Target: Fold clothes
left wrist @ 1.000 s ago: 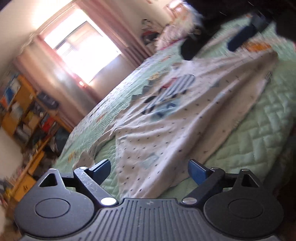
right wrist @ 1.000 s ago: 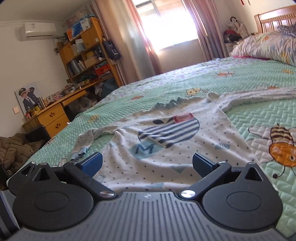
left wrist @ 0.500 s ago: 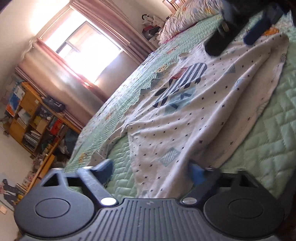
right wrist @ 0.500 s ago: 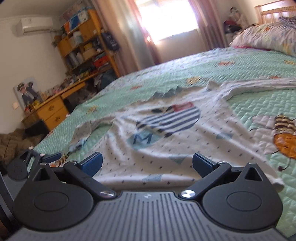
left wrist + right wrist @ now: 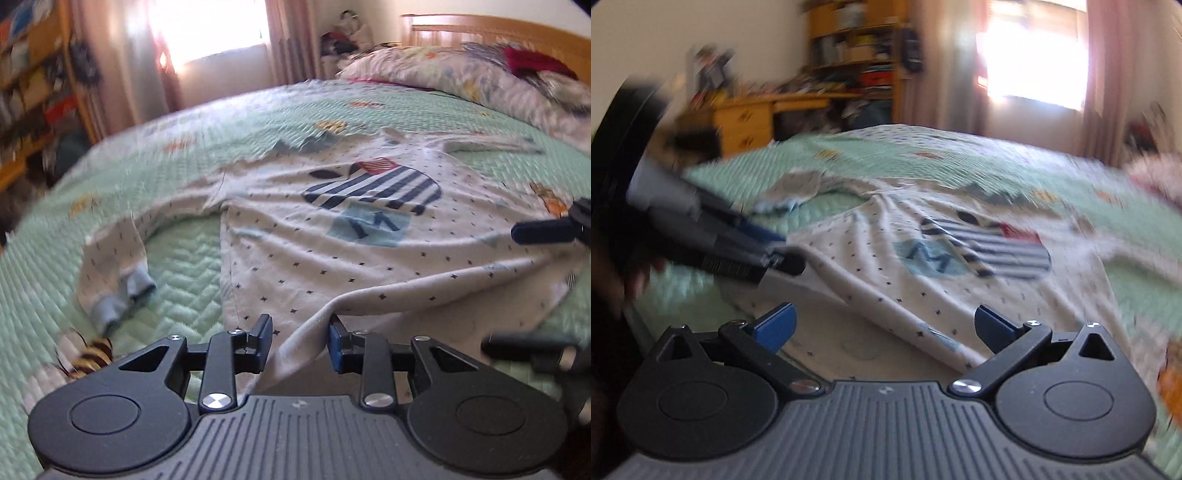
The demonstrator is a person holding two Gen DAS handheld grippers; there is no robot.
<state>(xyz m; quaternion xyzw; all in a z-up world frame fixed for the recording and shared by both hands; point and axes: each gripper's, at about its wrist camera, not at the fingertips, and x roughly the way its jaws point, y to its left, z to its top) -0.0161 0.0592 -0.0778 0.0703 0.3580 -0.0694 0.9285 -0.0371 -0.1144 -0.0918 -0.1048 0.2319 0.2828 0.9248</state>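
Note:
A white long-sleeved shirt (image 5: 332,258) with small dark marks and a striped graphic lies face up on the green quilt (image 5: 177,258). My left gripper (image 5: 299,332) is at the near hem. Its jaws are closing, and a raised fold of the hem runs up between them without being pinched. In the right wrist view the left gripper (image 5: 786,251) reaches in from the left at the hem corner, where the shirt (image 5: 886,273) tents up. My right gripper (image 5: 884,326) hangs wide open just above the hem. Its fingers (image 5: 543,232) show at the right edge of the left wrist view.
The shirt's left sleeve (image 5: 110,266) curls onto the quilt, blue cuff toward me. Pillows (image 5: 443,70) and a wooden headboard (image 5: 480,33) are at the far right. A desk (image 5: 746,118) and bookshelves (image 5: 849,37) stand beyond the bed, beside a bright window (image 5: 1034,55).
The left gripper rolled level, moved in over the hem and narrowed its jaws around a fold that now stands up. The right gripper rolled and shifted, still open, and now sees the left gripper.

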